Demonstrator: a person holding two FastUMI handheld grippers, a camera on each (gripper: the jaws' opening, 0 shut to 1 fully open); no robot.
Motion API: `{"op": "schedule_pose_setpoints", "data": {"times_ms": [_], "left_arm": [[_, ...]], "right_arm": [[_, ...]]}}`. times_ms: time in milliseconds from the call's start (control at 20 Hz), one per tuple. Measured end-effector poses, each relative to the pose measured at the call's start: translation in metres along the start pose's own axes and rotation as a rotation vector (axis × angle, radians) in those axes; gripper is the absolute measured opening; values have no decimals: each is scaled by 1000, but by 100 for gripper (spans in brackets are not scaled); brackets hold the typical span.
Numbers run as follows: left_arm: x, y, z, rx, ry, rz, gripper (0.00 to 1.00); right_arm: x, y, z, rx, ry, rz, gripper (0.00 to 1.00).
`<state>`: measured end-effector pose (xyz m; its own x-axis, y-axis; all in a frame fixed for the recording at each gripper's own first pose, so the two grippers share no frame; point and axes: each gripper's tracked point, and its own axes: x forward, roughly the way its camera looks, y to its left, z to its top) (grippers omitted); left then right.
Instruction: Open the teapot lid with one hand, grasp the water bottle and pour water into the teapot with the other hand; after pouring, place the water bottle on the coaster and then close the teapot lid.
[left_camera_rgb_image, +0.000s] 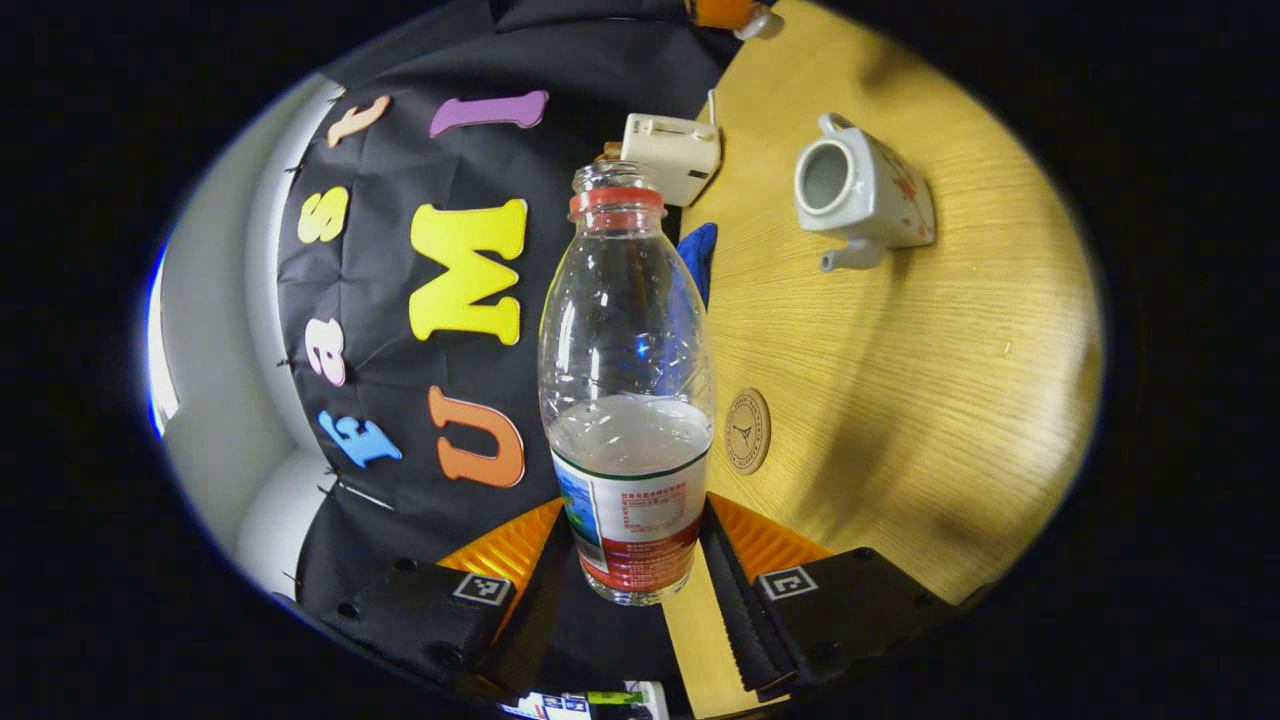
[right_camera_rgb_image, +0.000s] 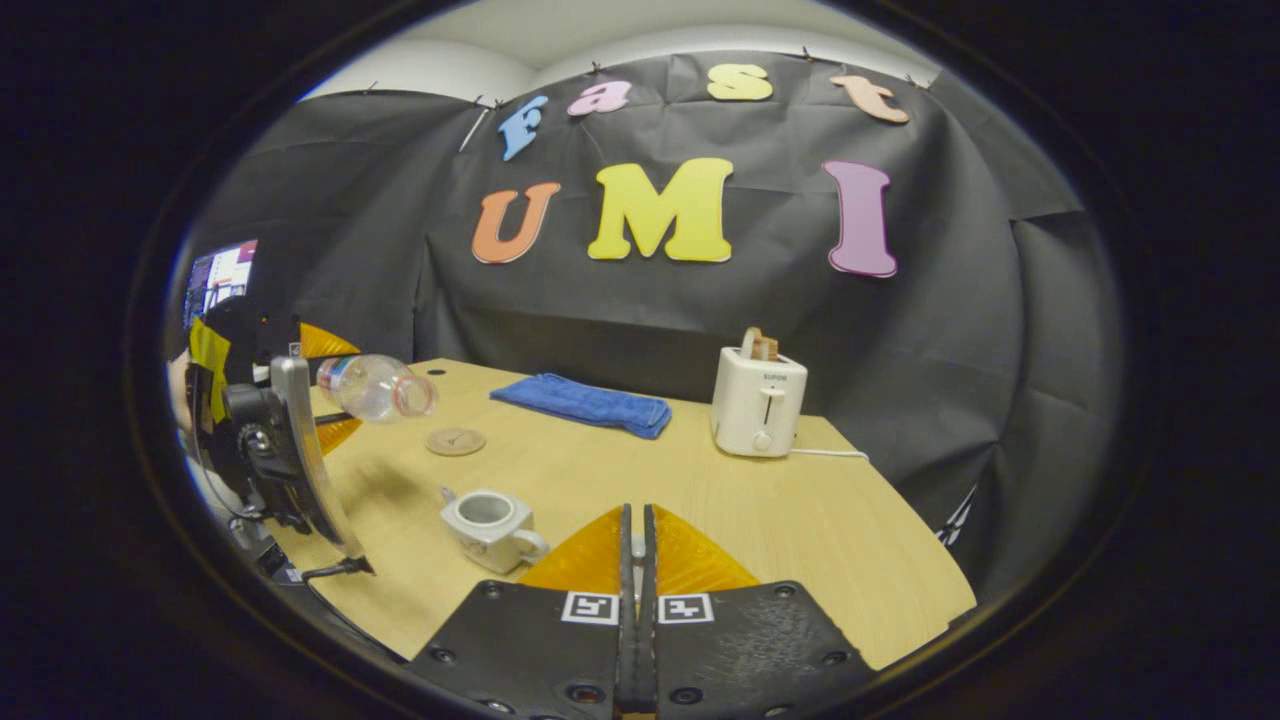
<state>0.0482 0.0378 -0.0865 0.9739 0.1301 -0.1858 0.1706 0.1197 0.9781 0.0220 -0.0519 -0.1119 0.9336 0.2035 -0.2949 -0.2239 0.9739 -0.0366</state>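
**Bottle gripped low, teapot open and waiting**

The table (right_camera_rgb_image: 800, 500) holds the teapot (right_camera_rgb_image: 492, 526), lid off, mouth open, at the near left in the right gripper view, with the coaster (right_camera_rgb_image: 455, 441) farther back. The bottle (left_camera_rgb_image: 628, 400) is thin clear plastic, uncapped and under half full: light, squashy and probably slippery, so best held low on the label. The left gripper (left_camera_rgb_image: 635, 560) pinches it there, both fingers against the label band. The right gripper (right_camera_rgb_image: 636, 560) has its jaws pressed together, apparently empty.
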Motion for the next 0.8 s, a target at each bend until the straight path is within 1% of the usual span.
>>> {"op": "schedule_pose_setpoints", "data": {"times_ms": [200,350,650,800], "left_arm": [[-6,5,5,106,-7,-3,75],[-6,5,8,165,-3,-12,75],[-2,-2,13,240,0,-41,75],[9,1,14,273,7,-49,75]], "right_arm": [[-4,-7,-7,14,4,1,0],[-6,-12,-9,23,2,-1,0],[-13,-21,-16,32,1,-10,0],[-16,-26,-20,37,3,-16,0]]}}
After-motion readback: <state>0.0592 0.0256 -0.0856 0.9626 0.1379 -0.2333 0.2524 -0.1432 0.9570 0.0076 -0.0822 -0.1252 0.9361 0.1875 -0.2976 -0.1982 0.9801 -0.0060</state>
